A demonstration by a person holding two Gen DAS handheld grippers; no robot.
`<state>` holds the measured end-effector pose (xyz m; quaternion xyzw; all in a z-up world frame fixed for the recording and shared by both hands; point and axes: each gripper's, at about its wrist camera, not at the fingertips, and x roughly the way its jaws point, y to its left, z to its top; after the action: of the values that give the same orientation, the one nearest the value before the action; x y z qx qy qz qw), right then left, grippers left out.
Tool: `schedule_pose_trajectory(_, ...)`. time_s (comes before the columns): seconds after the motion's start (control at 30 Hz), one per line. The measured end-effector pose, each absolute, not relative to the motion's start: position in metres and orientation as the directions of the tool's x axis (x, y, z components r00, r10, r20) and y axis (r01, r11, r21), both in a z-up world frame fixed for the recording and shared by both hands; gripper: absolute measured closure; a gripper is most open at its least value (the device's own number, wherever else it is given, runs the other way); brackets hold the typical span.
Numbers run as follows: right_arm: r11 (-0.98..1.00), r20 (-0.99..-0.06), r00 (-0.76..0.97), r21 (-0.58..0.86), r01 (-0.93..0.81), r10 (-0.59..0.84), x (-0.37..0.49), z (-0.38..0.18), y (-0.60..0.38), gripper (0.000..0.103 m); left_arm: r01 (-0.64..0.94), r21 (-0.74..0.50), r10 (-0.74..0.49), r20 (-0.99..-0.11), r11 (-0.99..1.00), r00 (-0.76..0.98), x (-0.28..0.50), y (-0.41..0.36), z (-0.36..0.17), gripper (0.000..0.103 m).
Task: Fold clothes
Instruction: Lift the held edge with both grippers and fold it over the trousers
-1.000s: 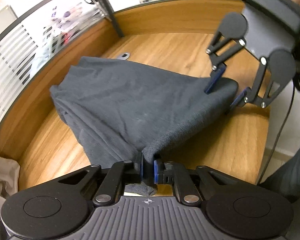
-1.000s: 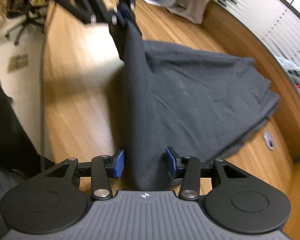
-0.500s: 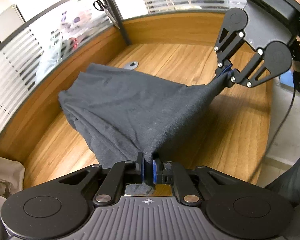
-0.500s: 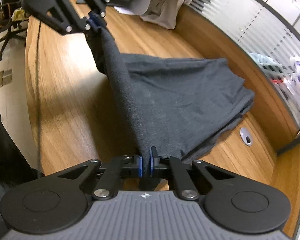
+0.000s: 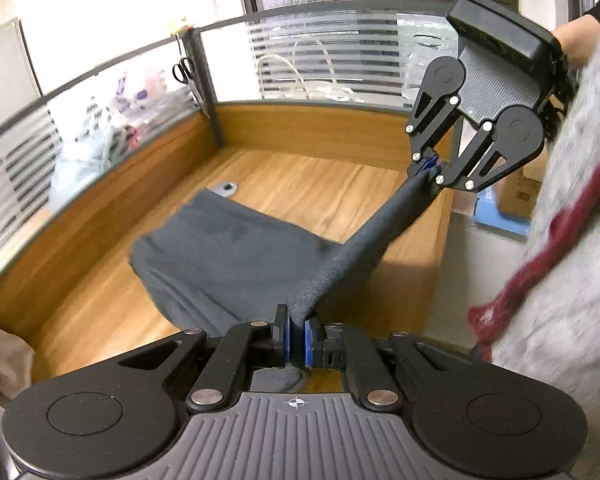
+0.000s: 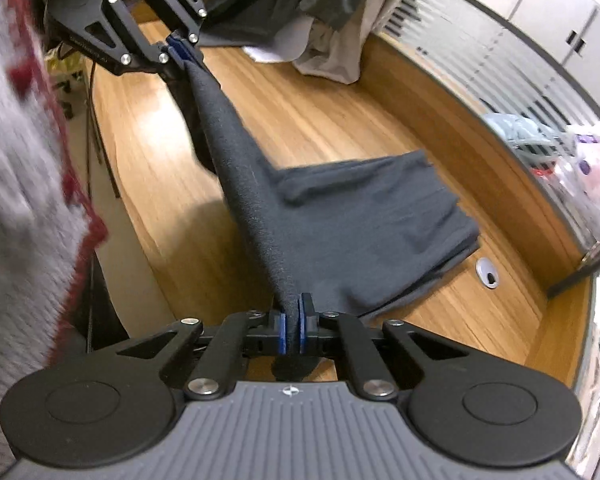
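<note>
Two handheld grippers are holding a dark grey garment (image 5: 236, 252) above a wooden desk (image 5: 331, 184) – one gripper at each end of a single taut edge of the cloth. The left gripper (image 5: 296, 338) is sitting in the foreground of its own camera view, its blue-padded fingers (image 5: 285, 336) pressed nearly together with a fold of the fabric pinched between them. The right gripper (image 5: 431, 167) is appearing in that same view above the desk's far right corner, its fingers closed on the opposite end of that edge, so the cloth is stretching between the two like a ridge. From the right wrist view, the right gripper (image 6: 292, 334) is likewise clamping the fabric between its blue pads (image 6: 282, 334). The rest of the garment is sloping down from this raised edge and lying in layers on the desk – its lower part resting near the back edge, beside a round cable grommet (image 6: 488, 274). A heap of other clothes (image 6: 319, 12) is lying at the far end of the desk
</note>
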<state>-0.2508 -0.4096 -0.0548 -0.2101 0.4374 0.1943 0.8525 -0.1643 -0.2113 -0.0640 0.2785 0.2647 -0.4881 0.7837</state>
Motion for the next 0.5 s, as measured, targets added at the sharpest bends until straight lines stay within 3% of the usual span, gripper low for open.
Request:
schedule_pose_trajectory(0.3,0.893,-0.817,0.564,-0.162,-0.42,0.117,-0.174,-0.015,-0.459,0.097,0.865,0.164,-0.586,-0.675,0.475,0.449,-0.077,-0.246,-0.028,0.094)
schedule_pose_trajectory(0.5,0.911,-0.844,0.517,-0.09,-0.403,0.145,-0.091,-0.027,-0.516,0.097,0.852,0.153,-0.539,-0.714,0.501,0.446,0.015,-0.278,-0.028,0.094)
